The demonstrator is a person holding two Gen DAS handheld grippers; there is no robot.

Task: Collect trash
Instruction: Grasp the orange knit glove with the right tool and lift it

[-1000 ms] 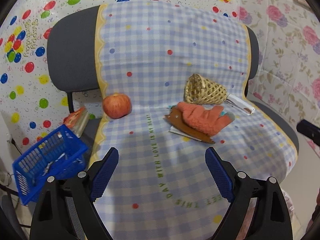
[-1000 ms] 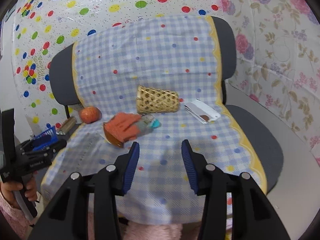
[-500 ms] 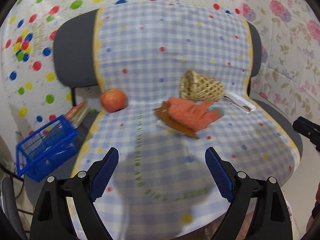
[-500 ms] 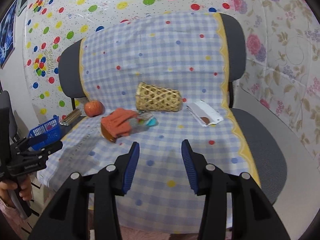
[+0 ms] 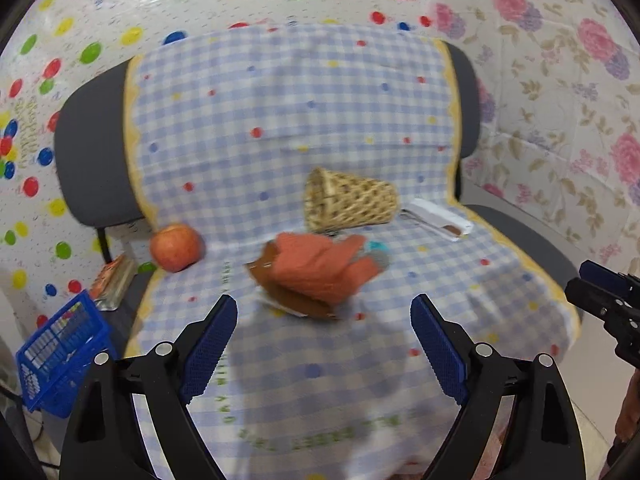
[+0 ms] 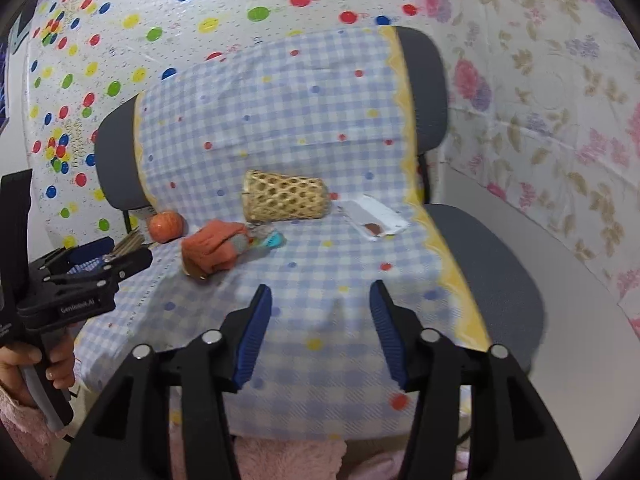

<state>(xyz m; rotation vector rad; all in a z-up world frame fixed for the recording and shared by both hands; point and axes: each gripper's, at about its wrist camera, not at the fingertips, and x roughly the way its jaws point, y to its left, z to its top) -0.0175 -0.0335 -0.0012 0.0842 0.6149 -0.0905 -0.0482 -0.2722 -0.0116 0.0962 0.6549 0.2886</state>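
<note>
Since nothing has been picked up yet, both tools hang over the near edge of the checked cloth [image 5: 288, 128], empty: the left gripper [image 5: 324, 344] at the bottom of its view has its jaws wide apart, and the right gripper [image 6: 320, 332] is opening its jaws around nothing. The likeliest trash, a torn white wrapper [image 6: 374, 220], lies right of centre beside the tipped wicker basket [image 6: 286, 200], probably the right gripper's target. The blue crate [image 5: 60, 356] at lower left looks like the bin.

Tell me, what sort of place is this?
Probably a room at home, dressed up for recording: an office chair under a checked cloth, patterned plastic sheets over the walls, and an apple and woven basket on the seat.
</note>
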